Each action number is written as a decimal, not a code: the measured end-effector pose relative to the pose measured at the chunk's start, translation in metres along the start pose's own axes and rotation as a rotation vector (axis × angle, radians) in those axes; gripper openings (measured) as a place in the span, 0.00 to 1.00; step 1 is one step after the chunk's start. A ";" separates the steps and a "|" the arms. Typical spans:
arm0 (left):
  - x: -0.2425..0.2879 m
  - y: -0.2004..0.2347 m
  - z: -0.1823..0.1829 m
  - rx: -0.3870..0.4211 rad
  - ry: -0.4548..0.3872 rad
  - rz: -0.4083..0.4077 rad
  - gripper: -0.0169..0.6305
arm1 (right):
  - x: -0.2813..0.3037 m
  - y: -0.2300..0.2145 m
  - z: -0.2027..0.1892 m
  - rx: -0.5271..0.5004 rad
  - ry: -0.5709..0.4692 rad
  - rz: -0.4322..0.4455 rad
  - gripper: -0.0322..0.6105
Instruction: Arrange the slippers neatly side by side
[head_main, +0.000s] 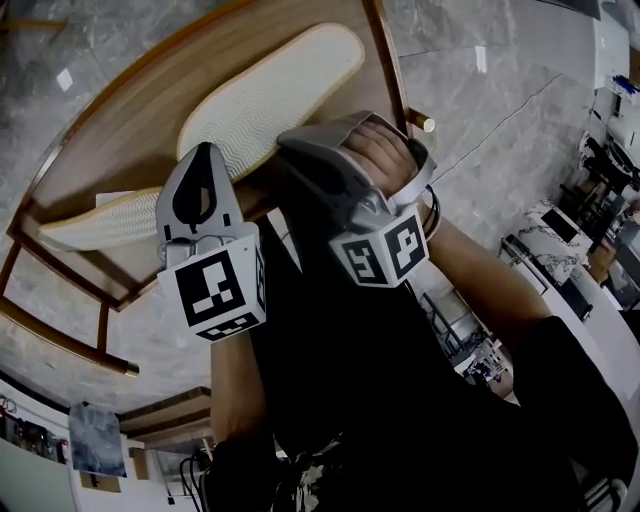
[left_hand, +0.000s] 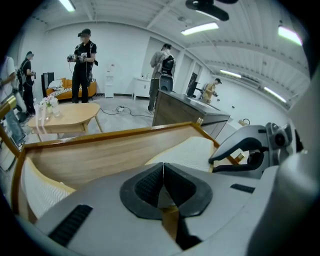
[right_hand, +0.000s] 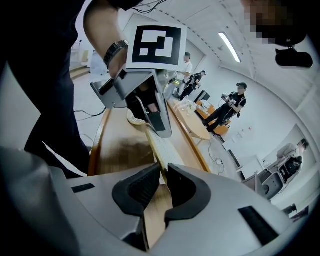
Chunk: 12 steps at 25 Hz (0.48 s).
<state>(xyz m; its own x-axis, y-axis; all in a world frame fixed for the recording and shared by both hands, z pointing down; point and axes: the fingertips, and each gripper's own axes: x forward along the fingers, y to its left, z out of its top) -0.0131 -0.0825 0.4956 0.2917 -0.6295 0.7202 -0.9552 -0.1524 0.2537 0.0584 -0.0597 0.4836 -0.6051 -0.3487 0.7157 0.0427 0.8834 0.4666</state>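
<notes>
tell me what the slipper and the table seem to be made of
Slipper: probably foam or rubber, going by the pale matte sole with wavy ribbed tread. Table: wood or wood veneer, brown streaky grain, smooth low-sheen finish.

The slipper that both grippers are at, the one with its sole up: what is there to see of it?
The slipper is sole up: a long cream oval with fine wavy tread and a thin tan rim, foam-like in look. It lies aslant over the wooden table, one end toward the far corner. The right gripper pinches its near edge between its pads. The shut left gripper has its tip at that same end; whether it grips I cannot tell. The upper side is hidden.
</notes>
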 end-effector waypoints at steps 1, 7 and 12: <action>-0.002 -0.001 0.003 0.000 -0.009 0.000 0.03 | -0.002 -0.002 0.002 0.008 0.001 -0.003 0.11; -0.020 0.006 0.018 0.014 -0.069 0.027 0.03 | -0.005 -0.014 0.014 0.085 0.010 -0.030 0.11; -0.036 0.017 0.034 0.033 -0.113 0.049 0.03 | -0.009 -0.027 0.025 0.098 0.017 -0.055 0.09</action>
<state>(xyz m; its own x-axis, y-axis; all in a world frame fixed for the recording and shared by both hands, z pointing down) -0.0410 -0.0883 0.4522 0.2391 -0.7184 0.6532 -0.9698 -0.1433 0.1974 0.0425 -0.0729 0.4513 -0.5905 -0.4023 0.6997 -0.0684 0.8887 0.4533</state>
